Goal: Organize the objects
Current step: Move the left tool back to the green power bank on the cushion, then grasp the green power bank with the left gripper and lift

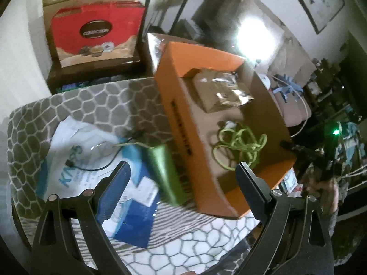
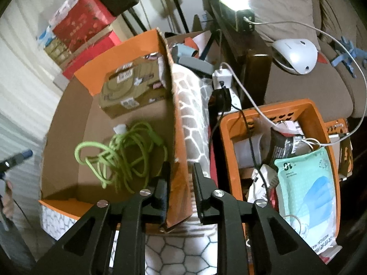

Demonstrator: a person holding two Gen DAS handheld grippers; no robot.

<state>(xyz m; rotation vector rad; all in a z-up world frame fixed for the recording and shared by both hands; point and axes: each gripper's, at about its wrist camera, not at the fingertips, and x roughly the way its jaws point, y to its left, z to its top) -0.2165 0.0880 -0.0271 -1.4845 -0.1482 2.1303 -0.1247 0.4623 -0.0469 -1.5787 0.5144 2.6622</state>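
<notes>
My left gripper (image 1: 182,174) hangs wide apart, nothing between the jaws, over the patterned cover (image 1: 68,105) beside the orange box (image 1: 183,119). Below it lie a green block (image 1: 167,171), blue packs (image 1: 137,217) and a black cable (image 1: 96,165). My right gripper (image 2: 181,171) straddles the box's side wall (image 2: 179,155), jaws narrow, a gap showing on the right side, so not clamped. Inside the box: green cord (image 2: 123,155) and a tan carton (image 2: 133,87). An orange basket (image 2: 318,114) with a mask pack (image 2: 307,183) sits just right.

Both grippers black, silver screws; left fingers (image 1: 119,178) blue-padded
</notes>
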